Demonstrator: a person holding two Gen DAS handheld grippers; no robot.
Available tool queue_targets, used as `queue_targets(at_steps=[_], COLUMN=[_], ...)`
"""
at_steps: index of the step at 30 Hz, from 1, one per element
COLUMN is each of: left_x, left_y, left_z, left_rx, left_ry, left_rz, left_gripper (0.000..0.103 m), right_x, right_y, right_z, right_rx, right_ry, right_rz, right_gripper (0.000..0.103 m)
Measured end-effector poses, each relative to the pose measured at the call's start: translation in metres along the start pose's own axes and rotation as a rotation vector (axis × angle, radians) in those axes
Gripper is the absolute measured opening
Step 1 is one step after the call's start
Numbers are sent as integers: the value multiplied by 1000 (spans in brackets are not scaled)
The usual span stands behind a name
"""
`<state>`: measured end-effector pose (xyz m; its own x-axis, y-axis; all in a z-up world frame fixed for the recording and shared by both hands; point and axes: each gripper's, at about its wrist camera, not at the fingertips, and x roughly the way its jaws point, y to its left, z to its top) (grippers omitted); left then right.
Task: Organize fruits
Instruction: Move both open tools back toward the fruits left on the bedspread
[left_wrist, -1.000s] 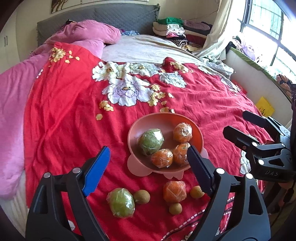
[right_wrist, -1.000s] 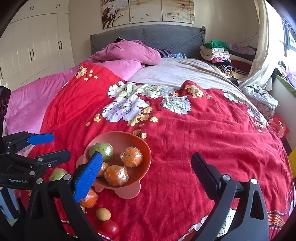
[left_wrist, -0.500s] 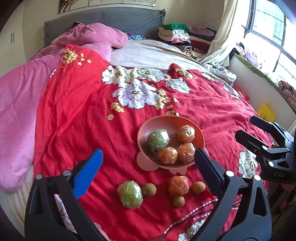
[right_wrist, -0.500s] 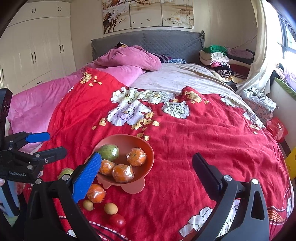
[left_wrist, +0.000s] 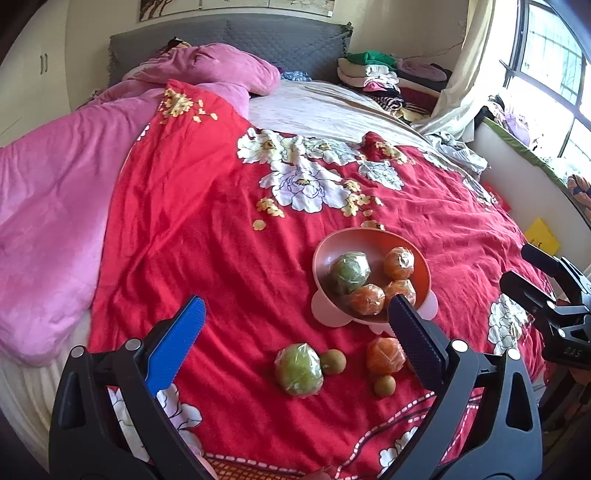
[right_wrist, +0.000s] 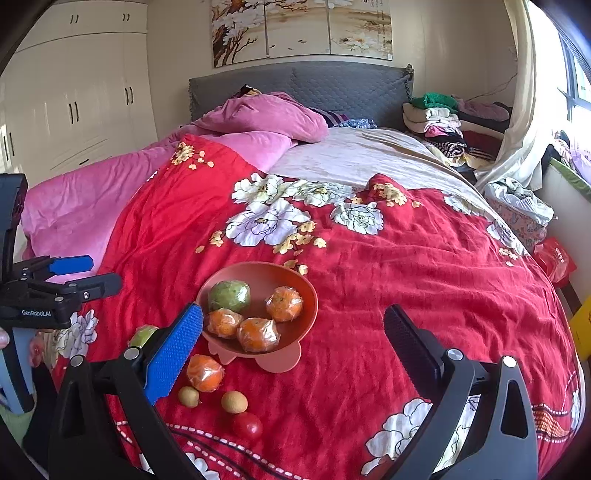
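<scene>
A pink bowl (left_wrist: 354, 232) on the red floral bedspread holds a wrapped green fruit (left_wrist: 349, 271) and three wrapped oranges (left_wrist: 399, 262). In front of it lie a loose wrapped green fruit (left_wrist: 298, 369), a wrapped orange (left_wrist: 384, 356) and small brown fruits (left_wrist: 332, 362). My left gripper (left_wrist: 295, 306) hangs open and empty above these loose fruits. My right gripper (right_wrist: 293, 314) is open and empty too, to the right of the bowl (right_wrist: 258, 264). Its view also shows the loose orange (right_wrist: 205, 373), two small yellowish fruits (right_wrist: 233, 401) and a red tomato (right_wrist: 247, 424).
The bed has a pink quilt (left_wrist: 55, 206) on the left and a beige sheet (right_wrist: 354, 155) at the back. Folded clothes (right_wrist: 436, 114) are stacked by the grey headboard. A window ledge (left_wrist: 517, 173) runs along the right, and white wardrobes (right_wrist: 74, 103) stand to the left.
My left gripper's jaws have spread wider. Both grippers have drawn back from the bowl, so the bowl and the loose fruits sit farther off and more of the bed shows.
</scene>
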<state>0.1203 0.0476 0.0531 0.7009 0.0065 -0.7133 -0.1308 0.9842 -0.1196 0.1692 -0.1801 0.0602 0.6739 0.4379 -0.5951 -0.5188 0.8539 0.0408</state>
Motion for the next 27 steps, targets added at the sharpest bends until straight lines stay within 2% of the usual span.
queue_targets(at_steps=[27], left_x=[1], left_y=[2], left_z=[-33], left_rx=[24], left_ry=[61], left_rz=[16], left_gripper=[93], right_x=[-3], right_y=[11], right_z=[-37], right_rx=[-3], right_ry=[73], right_rz=[25], right_gripper=[98])
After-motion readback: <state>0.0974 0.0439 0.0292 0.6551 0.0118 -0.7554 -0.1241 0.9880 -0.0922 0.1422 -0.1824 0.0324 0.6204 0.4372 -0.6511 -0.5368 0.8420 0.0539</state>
